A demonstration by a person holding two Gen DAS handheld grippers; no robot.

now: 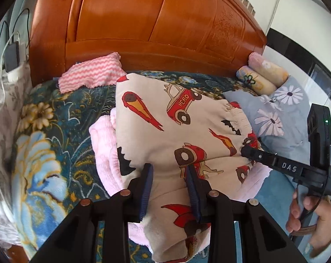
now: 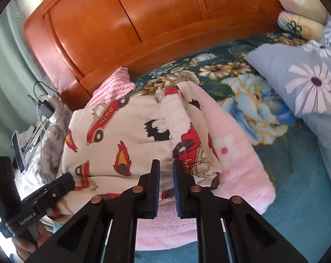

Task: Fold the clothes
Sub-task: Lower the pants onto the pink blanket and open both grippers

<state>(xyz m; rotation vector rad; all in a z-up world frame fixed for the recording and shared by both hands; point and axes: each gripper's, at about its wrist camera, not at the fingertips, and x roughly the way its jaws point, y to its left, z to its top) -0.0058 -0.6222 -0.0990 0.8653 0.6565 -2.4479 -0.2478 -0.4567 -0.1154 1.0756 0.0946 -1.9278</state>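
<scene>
A beige garment (image 1: 165,114) (image 2: 126,131) printed with red fire trucks, flames and black bats lies folded on a pink fleece cloth (image 1: 104,149) (image 2: 237,168) on the bed. My left gripper (image 1: 169,173) is shut on the garment's near edge, and the fabric bunches up between its fingers toward the camera. In the right wrist view its tip (image 2: 67,182) sits at the garment's left edge. My right gripper (image 2: 165,171) is at the garment's right near edge, its fingers a narrow gap apart with fabric in it. In the left wrist view its tip (image 1: 246,150) rests on the cloth.
An orange wooden headboard (image 1: 143,22) closes the far side. A pink zigzag cloth (image 1: 91,74) lies against it. A grey-blue flowered pillow (image 1: 272,114) and rolled floral pillows (image 1: 259,74) sit at the right. A charger with cables (image 1: 11,57) is at the left, and a floral blanket (image 1: 45,118) covers the bed.
</scene>
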